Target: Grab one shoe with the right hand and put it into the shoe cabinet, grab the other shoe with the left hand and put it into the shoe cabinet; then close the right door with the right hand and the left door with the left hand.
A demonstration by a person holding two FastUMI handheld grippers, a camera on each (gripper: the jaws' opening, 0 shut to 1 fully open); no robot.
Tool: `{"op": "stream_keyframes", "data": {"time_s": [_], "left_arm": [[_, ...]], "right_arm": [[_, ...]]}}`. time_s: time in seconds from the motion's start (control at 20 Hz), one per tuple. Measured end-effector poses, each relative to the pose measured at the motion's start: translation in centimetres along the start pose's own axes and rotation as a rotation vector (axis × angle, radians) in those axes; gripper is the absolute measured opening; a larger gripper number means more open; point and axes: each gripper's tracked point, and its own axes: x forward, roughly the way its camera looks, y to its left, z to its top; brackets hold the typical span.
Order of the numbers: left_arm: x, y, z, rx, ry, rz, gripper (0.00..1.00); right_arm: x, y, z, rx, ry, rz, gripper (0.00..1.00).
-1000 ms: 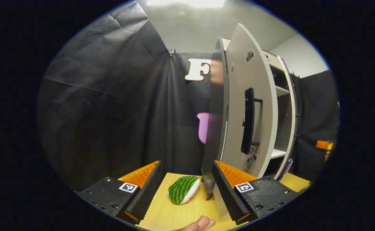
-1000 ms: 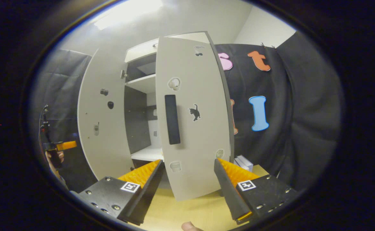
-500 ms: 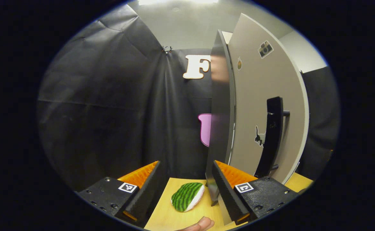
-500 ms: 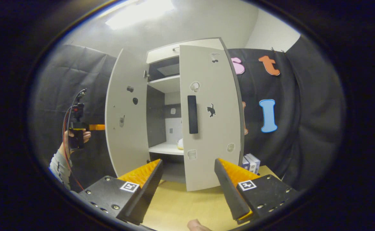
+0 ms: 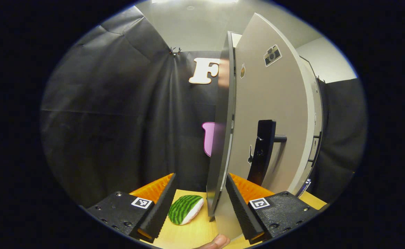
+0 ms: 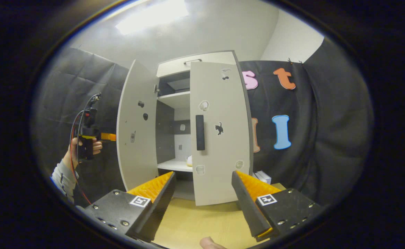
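Observation:
In the right gripper view the white shoe cabinet [image 6: 174, 67] stands on the wooden table [image 6: 192, 221]. Its right door [image 6: 219, 152] is almost shut and its left door [image 6: 136, 121] stands wide open. A sliver of a pale shoe [image 6: 189, 160] shows on the lower shelf, in the gap between the doors. My right gripper [image 6: 203, 174] is open and holds nothing, a little way back from the right door. In the left gripper view my left gripper [image 5: 200, 177] is open, with the left door's free edge [image 5: 219, 138] standing between its fingers. That door's black handle [image 5: 263, 152] is just right of the edge.
A green striped, watermelon-like toy [image 5: 185, 209] lies on the table [image 5: 195, 231] by the left door's foot. Small boxes [image 6: 263, 176] sit right of the cabinet. A hand [image 6: 84, 148] holds the left gripper far left in the right gripper view. Black cloth walls the booth.
The right gripper has drawn back from the right door, which has swung nearly shut. The left gripper has shifted so that the left door's edge now stands between its fingers.

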Motion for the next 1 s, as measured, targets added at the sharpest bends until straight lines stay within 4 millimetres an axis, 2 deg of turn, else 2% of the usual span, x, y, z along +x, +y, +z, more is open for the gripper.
{"op": "stream_keyframes", "data": {"time_s": [0.05, 0.25, 0.35, 0.4, 0.5, 0.55, 0.6, 0.65, 0.75, 0.8, 1.0], "left_arm": [[-0.1, -0.3, 0.1, 0.005, 0.000, -0.003, 0.88], [-0.2, -2.2, -0.5, -0.007, 0.021, -0.037, 0.88], [-0.2, -3.2, -1.2, 0.000, 0.051, -0.042, 0.88], [-0.1, -3.8, -1.0, -0.005, 0.048, -0.048, 0.89], [0.0, -4.8, -1.5, -0.009, 0.063, -0.064, 0.88], [0.1, -5.2, -1.5, -0.010, 0.075, -0.066, 0.84], [0.1, -5.4, -1.6, -0.018, 0.075, -0.070, 0.88], [0.3, -5.8, -1.6, -0.023, 0.079, -0.075, 0.88], [0.3, -6.5, -1.6, -0.034, 0.074, -0.083, 0.88], [0.2, -6.5, -1.6, -0.040, 0.069, -0.081, 0.88], [0.1, -6.6, -1.1, 0.009, 0.033, -0.059, 0.88]], "right_arm": [[-0.4, -0.3, 0.3, -0.004, -0.006, -0.009, 0.96], [-1.4, -1.1, 1.3, -0.028, -0.036, -0.043, 0.96], [-1.6, -0.8, 1.6, -0.031, -0.063, -0.036, 0.96], [-1.7, -0.5, 1.7, -0.029, -0.071, -0.025, 0.96], [-1.7, -0.2, 1.1, -0.024, -0.067, -0.019, 0.94], [-1.6, -0.2, 0.9, -0.025, -0.061, -0.016, 0.94], [-1.6, -0.1, 0.6, -0.029, -0.054, -0.014, 0.96], [-1.5, -0.1, 0.3, -0.036, -0.047, -0.015, 0.94], [-1.4, -0.4, -0.3, -0.047, -0.036, -0.028, 0.96], [-1.4, -0.6, -0.5, -0.053, -0.031, -0.031, 0.94], [-1.2, -0.5, 0.0, -0.023, -0.057, -0.011, 0.96]]}}
